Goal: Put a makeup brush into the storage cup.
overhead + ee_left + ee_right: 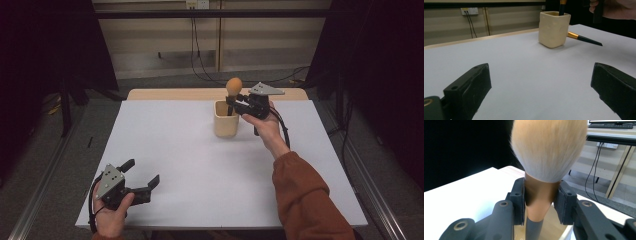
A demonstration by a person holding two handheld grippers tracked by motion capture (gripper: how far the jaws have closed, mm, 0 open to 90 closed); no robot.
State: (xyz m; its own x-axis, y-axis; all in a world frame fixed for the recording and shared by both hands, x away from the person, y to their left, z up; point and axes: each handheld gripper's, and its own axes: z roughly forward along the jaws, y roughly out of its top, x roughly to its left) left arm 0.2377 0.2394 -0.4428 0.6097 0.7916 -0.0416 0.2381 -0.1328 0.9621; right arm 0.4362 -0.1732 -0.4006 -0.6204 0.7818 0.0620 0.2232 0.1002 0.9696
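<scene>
Resting at the lower left of the high view, the left gripper [142,179] sits released on the white table [200,165], its 2 black jaws spread wide with nothing between them. Moving right, upper centre of the frame, a cream cup [226,120] stands upright; in the left gripper view a second brush [585,38] lies flat on the table just behind the cup, tip aimed right. Right of the cup, the right gripper [234,103] is clenched on a makeup brush [233,92], pads pressing either side of its coppery ferrule just under the bristles. The brush stands near vertical, long axis up and down, fluffy head at top, dark handle dipping into the cup's mouth. It looks light and stiff in the shaft, soft and crushable in the head, and likely slick on the metal collar; the ferrule or handle seems the sensible hold, never the bristles.
</scene>
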